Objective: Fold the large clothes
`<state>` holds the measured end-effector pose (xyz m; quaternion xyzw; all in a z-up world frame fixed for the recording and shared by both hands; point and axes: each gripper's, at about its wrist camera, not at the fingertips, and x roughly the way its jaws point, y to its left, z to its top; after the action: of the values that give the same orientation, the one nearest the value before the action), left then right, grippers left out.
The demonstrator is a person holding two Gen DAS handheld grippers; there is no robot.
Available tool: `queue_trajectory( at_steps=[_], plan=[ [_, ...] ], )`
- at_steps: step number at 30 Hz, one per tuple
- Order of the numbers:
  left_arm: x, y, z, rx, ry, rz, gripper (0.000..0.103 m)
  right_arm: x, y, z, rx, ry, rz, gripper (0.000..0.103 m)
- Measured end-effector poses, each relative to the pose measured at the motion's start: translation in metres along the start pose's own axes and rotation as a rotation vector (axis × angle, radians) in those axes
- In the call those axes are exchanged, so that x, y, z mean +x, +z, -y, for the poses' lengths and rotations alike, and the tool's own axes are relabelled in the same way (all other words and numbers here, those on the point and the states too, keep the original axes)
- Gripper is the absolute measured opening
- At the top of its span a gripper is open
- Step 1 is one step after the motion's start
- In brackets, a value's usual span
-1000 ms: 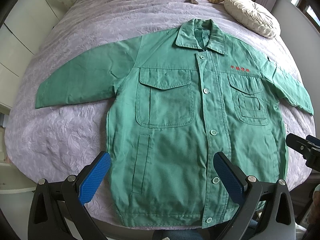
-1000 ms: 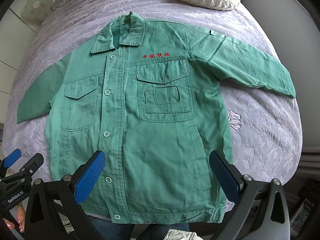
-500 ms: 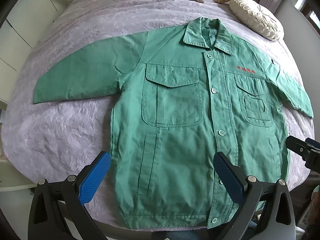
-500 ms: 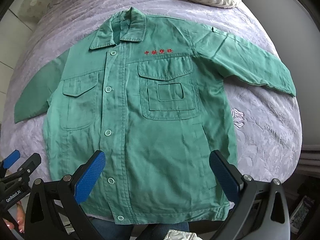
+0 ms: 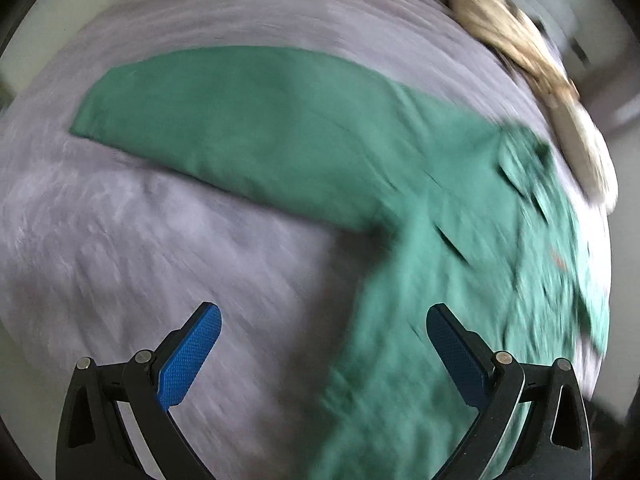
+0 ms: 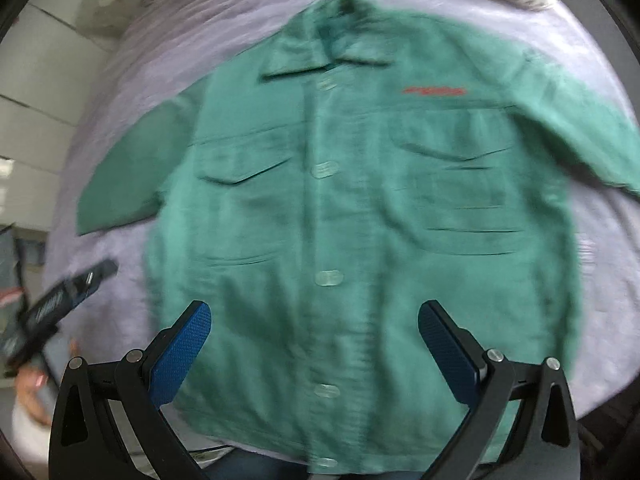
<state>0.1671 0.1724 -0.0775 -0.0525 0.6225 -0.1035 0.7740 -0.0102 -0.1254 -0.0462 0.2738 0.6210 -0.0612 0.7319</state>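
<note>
Both grippers hang spread wide above the bed with nothing between their blue pads. Seen from its own camera, the left gripper [image 5: 324,340] has its jaws far apart, one pad over bare purple bedspread [image 5: 132,248] and the other over the side of the green jacket [image 5: 460,264]; neither finger touches cloth as far as the blurred picture shows. One sleeve [image 5: 224,120] of the jacket stretches flat across the bedspread toward the left of that view, and a beige bundle [image 5: 516,44] and a pale cushion [image 5: 584,144] lie beyond the collar near the far edge of the bed. The right gripper [image 6: 316,336] is likewise released, its pads straddling the lower front of the jacket [image 6: 360,208], which lies face up, buttoned, sleeves out to both sides, with red lettering [image 6: 434,91] above one chest pocket. At the left edge of the right wrist view the left gripper [image 6: 68,292] shows as a dark smeared shape beside the jacket's hem, held by a hand [image 6: 34,390] at the frame's lower corner. White cabinet fronts [image 6: 36,92] stand past the bed.
</note>
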Motion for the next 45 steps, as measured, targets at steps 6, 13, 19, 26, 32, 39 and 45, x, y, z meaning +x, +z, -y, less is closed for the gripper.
queue_trajectory(
  at_steps=[6, 13, 19, 26, 32, 39, 45],
  plan=[
    [0.048, 0.056, -0.090, -0.211, -0.012, 0.084, 0.103, 0.058, -0.005, -0.036, -0.091, 0.076, -0.051, 0.103],
    [0.097, 0.091, -0.117, -0.288, -0.142, 0.108, 0.103, 0.088, 0.003, -0.060, -0.135, 0.085, -0.040, 0.103],
    [0.064, 0.119, -0.129, -0.310, -0.179, 0.315, 0.077, 0.100, 0.014, -0.071, -0.151, 0.074, -0.023, 0.103],
    [0.047, 0.134, -0.117, -0.175, -0.144, 0.339, 0.004, 0.116, 0.025, -0.082, -0.127, 0.086, -0.006, 0.103],
    [-0.017, 0.129, -0.009, 0.136, -0.250, 0.470, 0.004, 0.101, 0.029, -0.053, -0.068, 0.083, 0.054, 0.103],
    [-0.034, 0.083, 0.198, 0.555, -0.419, 0.446, 0.004, 0.057, 0.029, 0.015, 0.052, 0.070, 0.192, 0.103],
    [0.070, 0.014, 0.321, 0.805, -0.283, 0.261, 0.004, 0.037, 0.032, 0.101, 0.206, 0.026, 0.247, 0.103]
  ],
)
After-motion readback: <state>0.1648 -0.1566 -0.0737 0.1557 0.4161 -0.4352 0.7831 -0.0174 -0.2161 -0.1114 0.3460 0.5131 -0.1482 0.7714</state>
